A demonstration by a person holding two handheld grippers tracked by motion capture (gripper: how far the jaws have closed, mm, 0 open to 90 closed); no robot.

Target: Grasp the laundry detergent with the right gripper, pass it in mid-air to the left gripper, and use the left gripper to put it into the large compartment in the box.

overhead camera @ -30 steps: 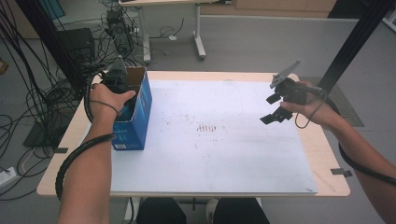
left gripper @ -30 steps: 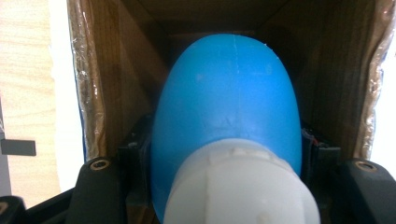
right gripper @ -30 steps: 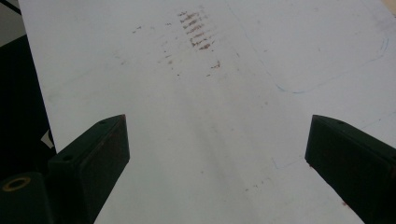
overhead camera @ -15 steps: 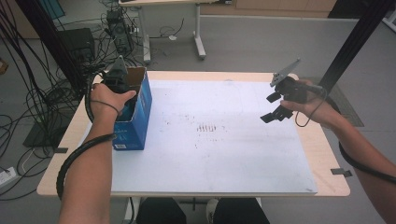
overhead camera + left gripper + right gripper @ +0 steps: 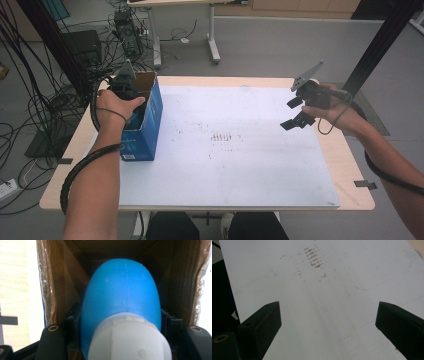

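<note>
— Nothing had moved since the earlier frames: both hands sat where they were, left gripper (image 5: 126,89) down in the box (image 5: 145,135), right gripper (image 5: 299,114) hanging over the white sheet (image 5: 225,170).

— And the jaws?

— My left pair was clamped on a blue bottle (image 5: 121,305) with a white cap (image 5: 130,340), one jaw pressed against each flank. The bottle ran straight toward twelve o'clock from the jaws, cap end nearest me, its blue end deep between the brown cardboard walls. The box stood at the table's (image 5: 345,200) nine o'clock edge.

— The right?

— Spread wide and empty at three o'clock, above bare sheet, well apart from the box.
</note>
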